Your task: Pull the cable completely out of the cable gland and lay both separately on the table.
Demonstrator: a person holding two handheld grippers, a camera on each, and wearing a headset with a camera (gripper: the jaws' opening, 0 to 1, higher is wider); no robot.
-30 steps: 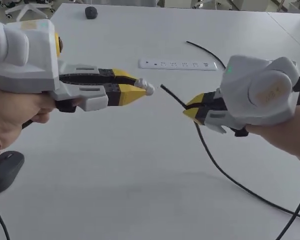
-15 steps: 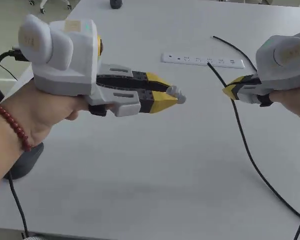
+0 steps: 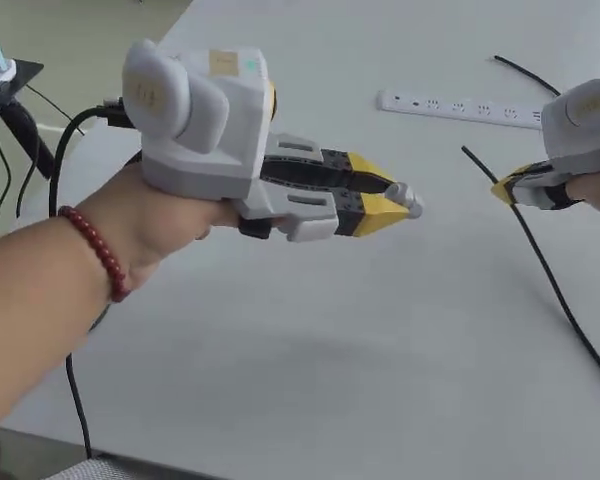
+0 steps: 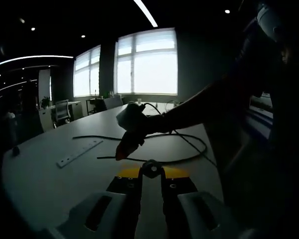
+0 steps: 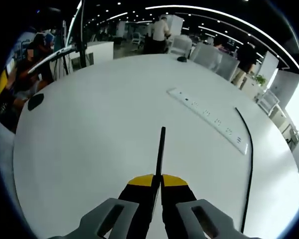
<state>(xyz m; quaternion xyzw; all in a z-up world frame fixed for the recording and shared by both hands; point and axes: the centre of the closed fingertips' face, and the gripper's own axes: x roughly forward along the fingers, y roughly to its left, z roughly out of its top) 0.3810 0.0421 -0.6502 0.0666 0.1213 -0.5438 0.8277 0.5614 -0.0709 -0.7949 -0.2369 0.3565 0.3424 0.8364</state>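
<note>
Out on the white desk [image 3: 330, 330] a white power strip [image 3: 458, 108] lies flat in the upper right of the head view, with a second black cable [image 3: 525, 72] curving just behind it, and nothing sits between the two tools. Off the desk's edge in the upper left corner, dark leads hang from a stand. The left tool [image 3: 388, 204] reaches in from the left to centre frame, its yellow-tipped jaws pinched narrow on the small grey cable gland [image 3: 411, 200], which pokes out of the tips. The left hand [image 3: 170, 215] grips the white housing level, a red bead bracelet [image 3: 95, 250] on the wrist. At the right edge the right tool [image 3: 505, 188] is clamped tight on the cable [image 3: 540, 260], whose short free end angles up and left from the jaws while the long tail drops to the desk toward the lower right. Gland and cable are well apart, both held up off the desk.
</note>
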